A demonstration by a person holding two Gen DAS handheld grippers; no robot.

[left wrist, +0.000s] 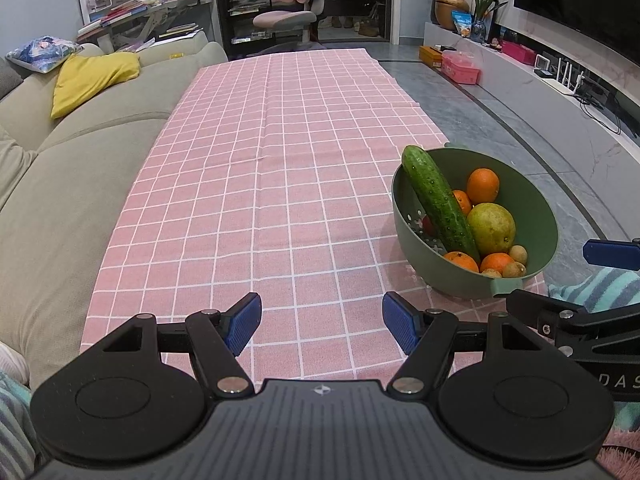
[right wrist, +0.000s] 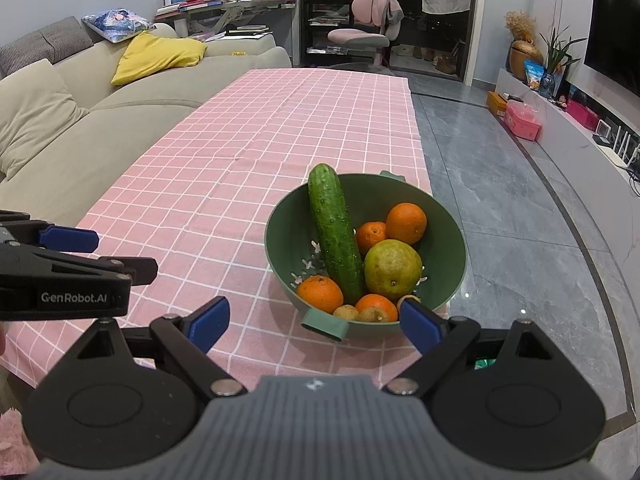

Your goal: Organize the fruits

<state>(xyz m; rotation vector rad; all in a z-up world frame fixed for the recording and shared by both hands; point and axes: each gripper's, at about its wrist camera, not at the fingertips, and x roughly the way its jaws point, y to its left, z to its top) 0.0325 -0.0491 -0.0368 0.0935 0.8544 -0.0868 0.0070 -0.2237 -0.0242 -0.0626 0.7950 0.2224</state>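
Oranges (right wrist: pixel 406 223), a yellow-green pear (right wrist: pixel 393 267) and a long cucumber (right wrist: pixel 335 239) fill the green plastic colander (right wrist: pixel 280 216) near the pink-checked worktop's (right wrist: pixel 224 152) edge, gathered together, as we hold both grippers' (left wrist: pixel 322 322) (right wrist: pixel 316 322) fingers spread, empty.

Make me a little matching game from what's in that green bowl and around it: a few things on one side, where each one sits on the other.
Things:
1. cucumber
2. pear
3. yellow cushion
4. bowl

Places:
A. on the sofa
B. on the pink checked cloth, near its floor-side edge
C. leaning on the bowl's far rim, tip sticking out above it
D. in the bowl, just right of the cucumber

Pairs: 1-C, 2-D, 3-A, 4-B
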